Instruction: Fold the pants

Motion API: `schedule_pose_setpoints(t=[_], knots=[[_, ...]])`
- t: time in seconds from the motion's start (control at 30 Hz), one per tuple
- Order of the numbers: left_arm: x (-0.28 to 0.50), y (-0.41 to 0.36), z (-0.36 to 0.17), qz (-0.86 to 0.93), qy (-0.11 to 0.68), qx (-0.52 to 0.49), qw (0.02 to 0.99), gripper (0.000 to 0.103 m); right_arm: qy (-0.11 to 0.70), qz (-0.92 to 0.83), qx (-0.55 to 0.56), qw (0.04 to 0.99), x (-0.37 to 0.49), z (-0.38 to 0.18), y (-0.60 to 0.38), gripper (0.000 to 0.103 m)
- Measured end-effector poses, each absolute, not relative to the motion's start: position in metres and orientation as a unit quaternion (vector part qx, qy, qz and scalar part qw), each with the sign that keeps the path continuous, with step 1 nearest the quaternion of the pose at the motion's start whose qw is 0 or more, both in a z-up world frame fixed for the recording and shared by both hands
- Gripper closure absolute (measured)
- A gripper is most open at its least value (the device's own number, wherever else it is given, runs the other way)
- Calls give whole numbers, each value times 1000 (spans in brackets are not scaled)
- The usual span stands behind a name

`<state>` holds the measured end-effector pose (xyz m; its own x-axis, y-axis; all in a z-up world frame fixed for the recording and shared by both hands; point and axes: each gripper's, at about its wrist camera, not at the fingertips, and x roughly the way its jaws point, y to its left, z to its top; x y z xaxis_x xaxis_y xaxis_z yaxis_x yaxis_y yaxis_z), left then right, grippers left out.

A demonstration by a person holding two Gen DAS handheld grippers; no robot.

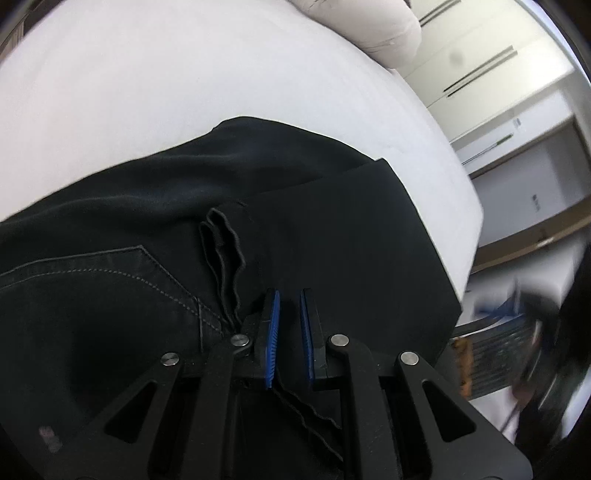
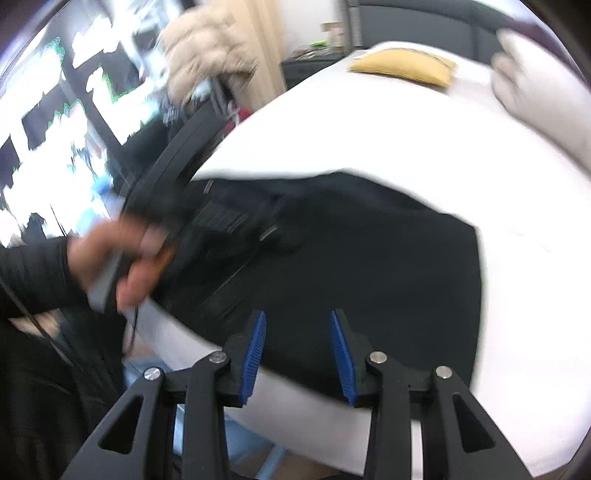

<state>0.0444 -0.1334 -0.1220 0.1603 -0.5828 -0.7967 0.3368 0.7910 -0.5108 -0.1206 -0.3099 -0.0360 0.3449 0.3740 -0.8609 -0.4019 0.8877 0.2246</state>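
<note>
Black pants (image 1: 258, 206) lie partly folded on a white bed (image 1: 147, 92). A back pocket with grey stitching shows at the left of the left wrist view. My left gripper (image 1: 290, 295) is shut on the wavy hem edge of a pant leg, which runs down between its blue pads (image 1: 272, 332). In the right wrist view the pants (image 2: 351, 266) lie flat near the bed's edge. My right gripper (image 2: 297, 317) is open and empty just above their near edge. The left gripper's body and the hand holding it (image 2: 122, 258) are at the left, over the pants.
A pale pillow (image 1: 369, 26) lies at the head of the bed, and a yellow cushion (image 2: 402, 68) lies further back. White wardrobe doors (image 1: 480, 66) stand beyond the bed's right edge. A window and clutter (image 2: 74, 110) lie left of the bed.
</note>
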Motion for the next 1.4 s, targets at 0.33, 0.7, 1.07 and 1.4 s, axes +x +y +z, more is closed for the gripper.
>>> schedule_pose_setpoints(t=[0.33, 0.7, 1.07, 1.4], knots=[[32, -143, -128, -314, 557, -89, 764, 93, 553, 262, 233, 756, 33, -109, -423, 63], [43, -133, -134, -326, 550, -96, 763, 93, 574, 303, 352, 675, -15, -161, -452, 72], [30, -125, -144, -312, 545, -96, 772, 93, 559, 301, 356, 685, -97, -139, -438, 51], [11, -112, -133, -291, 526, -92, 794, 92, 568, 216, 328, 723, -111, -128, -428, 50]])
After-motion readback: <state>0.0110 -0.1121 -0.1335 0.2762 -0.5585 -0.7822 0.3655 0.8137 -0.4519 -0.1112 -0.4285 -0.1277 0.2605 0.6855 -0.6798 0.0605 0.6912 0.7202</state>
